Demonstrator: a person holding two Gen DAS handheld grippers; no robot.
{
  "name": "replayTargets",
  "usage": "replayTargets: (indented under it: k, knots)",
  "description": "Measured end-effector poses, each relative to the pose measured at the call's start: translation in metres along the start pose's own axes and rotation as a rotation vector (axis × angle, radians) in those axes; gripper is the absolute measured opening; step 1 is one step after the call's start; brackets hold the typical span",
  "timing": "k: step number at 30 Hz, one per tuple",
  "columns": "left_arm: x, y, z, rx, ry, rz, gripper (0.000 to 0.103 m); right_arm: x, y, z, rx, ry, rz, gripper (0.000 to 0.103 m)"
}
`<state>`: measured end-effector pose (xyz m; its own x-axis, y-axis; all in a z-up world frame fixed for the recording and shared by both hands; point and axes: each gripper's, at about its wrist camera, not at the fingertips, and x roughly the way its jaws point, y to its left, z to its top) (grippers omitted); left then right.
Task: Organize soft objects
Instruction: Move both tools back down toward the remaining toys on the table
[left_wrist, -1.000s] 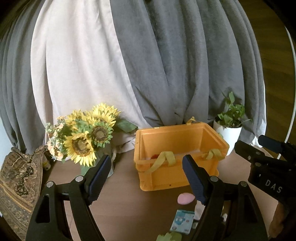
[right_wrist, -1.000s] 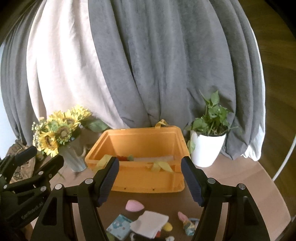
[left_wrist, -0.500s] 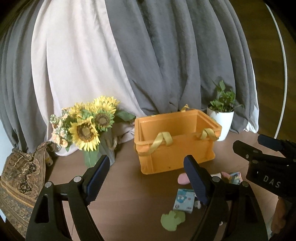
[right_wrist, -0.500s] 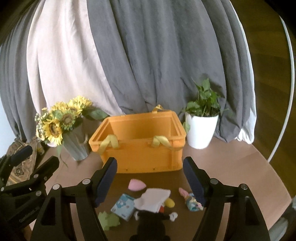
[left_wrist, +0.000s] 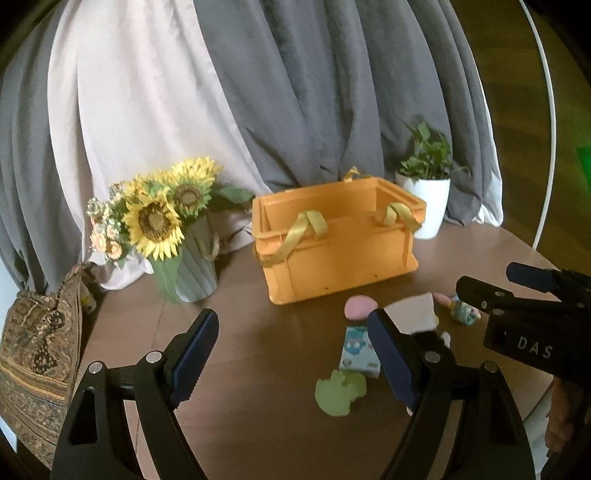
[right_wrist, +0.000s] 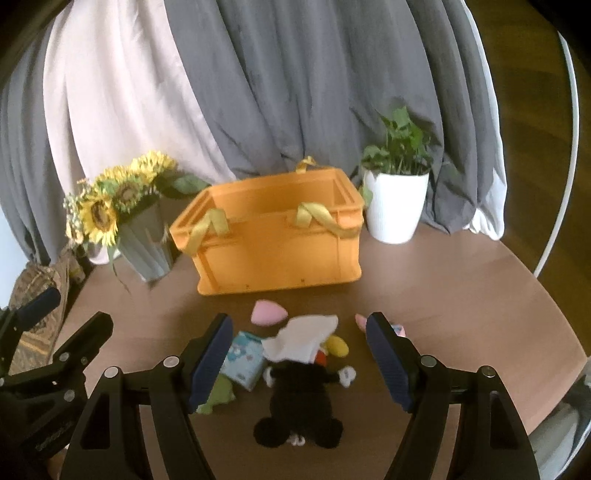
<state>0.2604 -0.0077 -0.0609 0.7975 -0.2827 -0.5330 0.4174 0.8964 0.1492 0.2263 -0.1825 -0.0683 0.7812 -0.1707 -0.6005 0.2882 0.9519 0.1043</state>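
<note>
An orange crate (left_wrist: 338, 243) (right_wrist: 273, 236) with yellow strap handles stands on the round brown table. In front of it lie soft things: a black plush toy (right_wrist: 301, 398), a white cloth (right_wrist: 301, 336) (left_wrist: 410, 314), a pink pad (right_wrist: 267, 312) (left_wrist: 358, 308), a light blue packet (right_wrist: 243, 356) (left_wrist: 356, 349), a green plush (left_wrist: 340, 389) (right_wrist: 219, 393) and a small pink and blue toy (left_wrist: 461, 312). My left gripper (left_wrist: 291, 356) is open and empty, left of the pile. My right gripper (right_wrist: 299, 356) is open and empty, held above the pile.
A grey vase of sunflowers (left_wrist: 166, 221) (right_wrist: 122, 206) stands left of the crate. A white pot with a green plant (right_wrist: 395, 199) (left_wrist: 424, 199) stands to its right. Grey and white curtains hang behind. A patterned bag (left_wrist: 37, 339) sits at the left edge.
Both grippers have pulled back and risen, so the crate looks farther and more of the table shows. The black plush and green plush have come into view. Both stay open.
</note>
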Motion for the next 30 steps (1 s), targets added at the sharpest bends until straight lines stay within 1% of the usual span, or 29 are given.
replayTargets:
  k: [6, 13, 20, 30]
  knots:
    - [0.007, -0.001, -0.016, 0.018, 0.031, -0.028, 0.083, 0.005, -0.001, -0.012, 0.015, 0.038, -0.008, 0.075]
    - [0.023, -0.004, -0.032, 0.040, 0.090, -0.068, 0.083, 0.013, 0.000, -0.026, 0.010, 0.089, -0.008, 0.075]
    - [0.043, -0.005, -0.049, 0.060, 0.156, -0.105, 0.083, 0.032, 0.000, -0.039, 0.025, 0.156, -0.003, 0.075]
    - [0.074, -0.006, -0.066, 0.061, 0.220, -0.166, 0.083, 0.059, 0.001, -0.056, 0.024, 0.242, -0.001, 0.075]
